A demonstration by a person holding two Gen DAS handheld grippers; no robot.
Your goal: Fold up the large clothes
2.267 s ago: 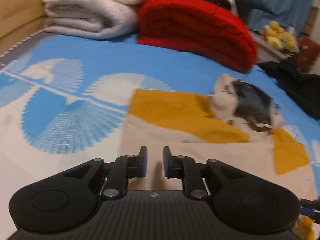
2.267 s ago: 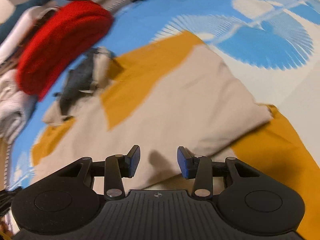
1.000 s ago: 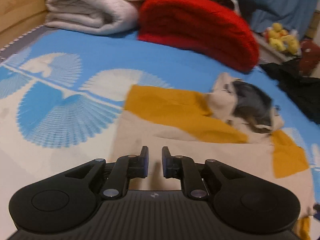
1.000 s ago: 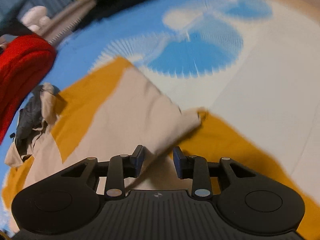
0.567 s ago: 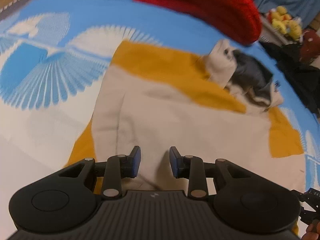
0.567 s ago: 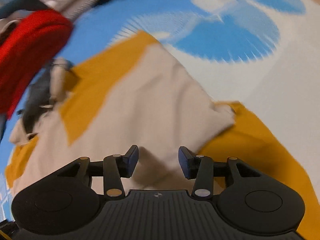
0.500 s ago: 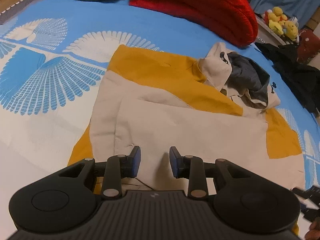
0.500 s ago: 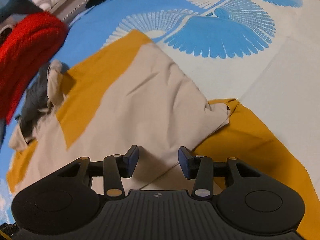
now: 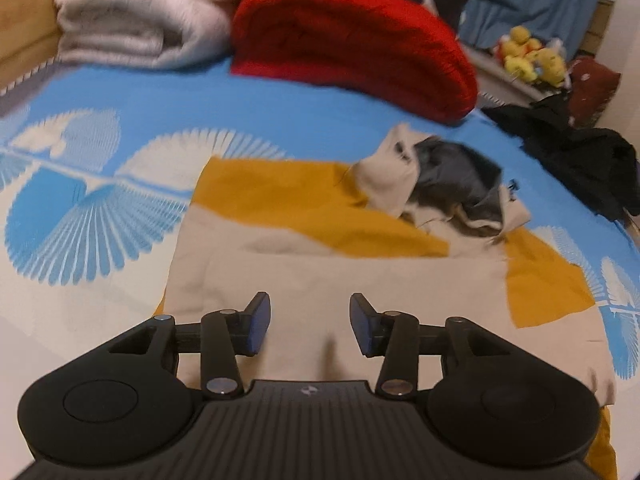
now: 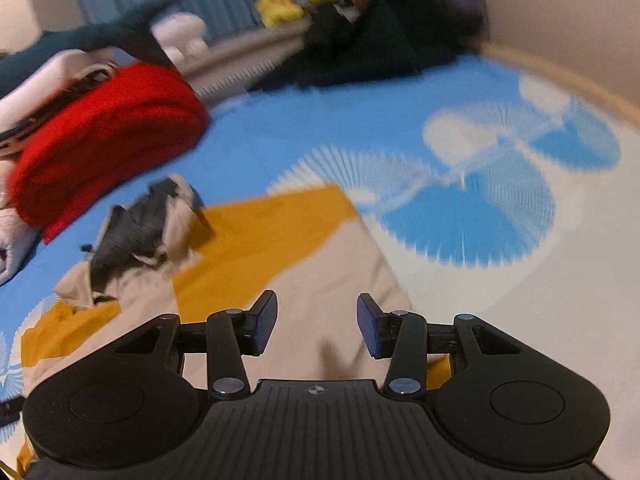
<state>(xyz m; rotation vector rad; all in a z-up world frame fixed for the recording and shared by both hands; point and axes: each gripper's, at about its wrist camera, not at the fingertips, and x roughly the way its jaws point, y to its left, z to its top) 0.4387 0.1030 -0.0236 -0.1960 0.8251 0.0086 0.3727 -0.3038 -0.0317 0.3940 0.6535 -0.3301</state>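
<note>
Left wrist view: 1 fold laid, more left on the beige-and-mustard hoodie (image 9: 320, 264) at frame centre.
Left gripper (image 9: 309, 322) has just been opening, right gripper (image 10: 316, 324) released; both empty above the cloth, hood (image 9: 440, 184) still bunched upper right.

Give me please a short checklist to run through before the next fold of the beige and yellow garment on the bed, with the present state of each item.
1. Left gripper free: ok, jaws have just been opening, nothing between them.
2. Right gripper free: ok, jaws apart above the cloth, nothing pinched.
3. Garment lies flat after the last fold: ok, beige panel folded over the yellow part.
4. Hood tucked in: not ok, it sits bunched at the far end.
5. Room around on the bedsheet: ok, red blanket and black clothes lie apart from the garment.
6. Near hem aligned: cannot tell, hidden behind the grippers.
</note>
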